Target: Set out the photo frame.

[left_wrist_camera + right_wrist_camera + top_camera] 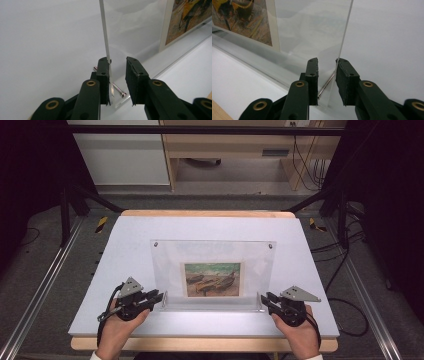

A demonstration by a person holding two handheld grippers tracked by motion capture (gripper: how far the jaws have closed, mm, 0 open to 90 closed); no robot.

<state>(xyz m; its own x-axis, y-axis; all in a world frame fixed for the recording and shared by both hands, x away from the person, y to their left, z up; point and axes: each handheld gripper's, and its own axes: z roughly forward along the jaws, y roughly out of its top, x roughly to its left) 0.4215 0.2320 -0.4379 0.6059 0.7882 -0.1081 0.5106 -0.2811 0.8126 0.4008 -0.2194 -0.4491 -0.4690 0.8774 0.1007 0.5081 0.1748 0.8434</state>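
Your left gripper (117,82) has its jaws parted astride the lower left edge of the clear acrylic frame (212,255), one pad against the pane, the other clear; your right gripper (327,82) likewise stands unclenched at the lower right corner; the frame stands upright mid-worktop (125,240), a boat picture (213,279) inside.

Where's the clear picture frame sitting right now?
In the high view the clear acrylic frame stands near the middle of the white table, toward its near edge, with the left gripper at its lower left corner and the right gripper at its lower right.
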